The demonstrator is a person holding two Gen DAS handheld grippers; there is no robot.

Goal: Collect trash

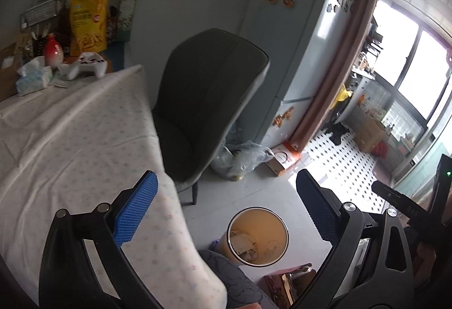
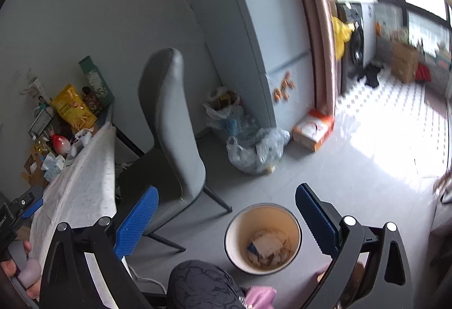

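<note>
A round cream trash bin point(image 1: 271, 224) stands on the grey floor beside the table. Crumpled paper and cardboard scraps point(image 1: 243, 245) lie at its bottom. My left gripper point(image 1: 226, 210) hangs above the bin, open, with nothing between its blue pads point(image 1: 135, 213). In the right wrist view the same bin point(image 2: 265, 214) sits just below my right gripper point(image 2: 226, 220), also open and empty, and the scraps point(image 2: 268, 248) show inside. The left gripper point(image 2: 25, 206) shows at the far left edge over the table corner.
A table with a white dotted cloth point(image 1: 70, 139) fills the left, with snacks, tissues and a game controller at its far end. A grey chair point(image 1: 203, 100) stands beside it. Plastic bags point(image 2: 254, 148) and a fridge point(image 2: 265, 26) lie beyond. A person's knee point(image 2: 197, 283) is close.
</note>
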